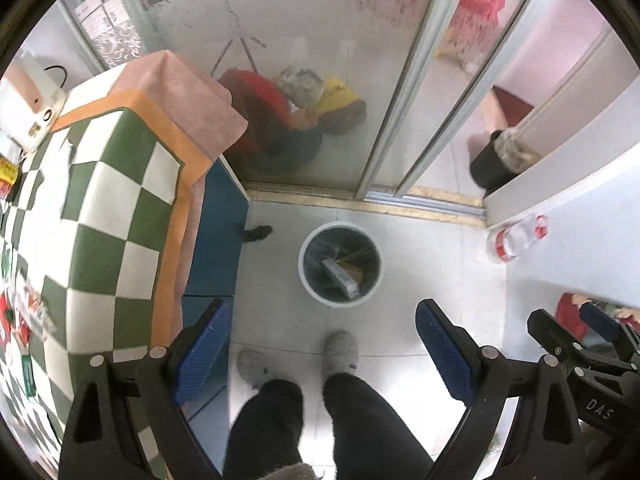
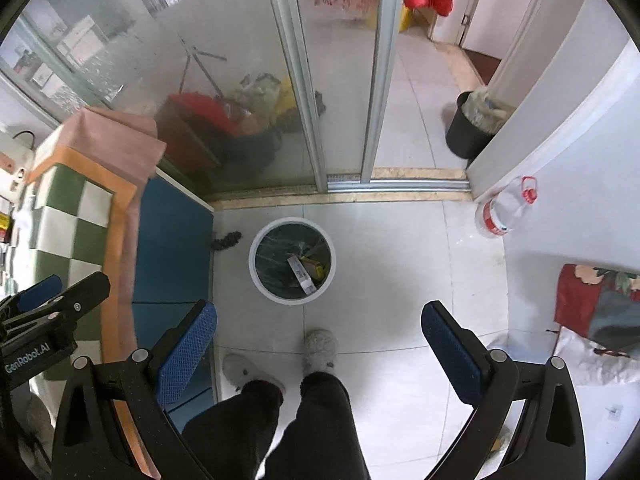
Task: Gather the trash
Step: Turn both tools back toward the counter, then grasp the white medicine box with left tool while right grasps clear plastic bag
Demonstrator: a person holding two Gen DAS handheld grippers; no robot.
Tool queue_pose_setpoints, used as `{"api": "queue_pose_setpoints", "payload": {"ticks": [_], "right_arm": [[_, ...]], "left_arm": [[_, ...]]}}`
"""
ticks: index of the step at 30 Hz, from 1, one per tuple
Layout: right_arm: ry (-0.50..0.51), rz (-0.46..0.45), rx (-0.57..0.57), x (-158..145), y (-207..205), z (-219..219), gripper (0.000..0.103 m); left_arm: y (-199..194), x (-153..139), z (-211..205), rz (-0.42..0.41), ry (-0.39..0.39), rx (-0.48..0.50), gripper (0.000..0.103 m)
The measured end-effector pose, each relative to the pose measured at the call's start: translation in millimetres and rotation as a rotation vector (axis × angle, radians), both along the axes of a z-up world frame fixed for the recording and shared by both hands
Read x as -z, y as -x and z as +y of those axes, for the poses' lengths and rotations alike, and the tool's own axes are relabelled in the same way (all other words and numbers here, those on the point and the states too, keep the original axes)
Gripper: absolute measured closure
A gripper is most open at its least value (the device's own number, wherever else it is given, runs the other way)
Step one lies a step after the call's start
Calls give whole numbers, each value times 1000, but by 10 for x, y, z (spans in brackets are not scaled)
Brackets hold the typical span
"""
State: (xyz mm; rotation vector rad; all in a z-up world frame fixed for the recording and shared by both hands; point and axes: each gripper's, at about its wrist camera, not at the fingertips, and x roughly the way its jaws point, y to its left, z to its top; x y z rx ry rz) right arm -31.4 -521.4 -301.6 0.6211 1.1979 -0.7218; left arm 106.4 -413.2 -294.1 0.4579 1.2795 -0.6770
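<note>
While both grippers hang above the pale tiled floor (image 2: 400,240) with nothing between their blue pads, the left gripper (image 1: 324,344) and the right gripper (image 2: 320,344) each hold their fingers wide apart. The round white trash bin with a dark liner (image 1: 308,280) stands on the floor ahead of the person's grey slippers (image 1: 340,350) (a white tube and yellowish scraps lie inside it), near the green-and-white checked tablecloth (image 1: 108,200).
</note>
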Motion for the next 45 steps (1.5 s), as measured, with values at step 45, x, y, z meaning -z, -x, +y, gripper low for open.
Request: {"api": "queue_pose_setpoints", "payload": {"ticks": [45], "right_arm": [[-137, 182, -1013, 682, -4388, 4432, 38]], "left_arm": [[-2194, 416, 4806, -24, -246, -396, 29]]}}
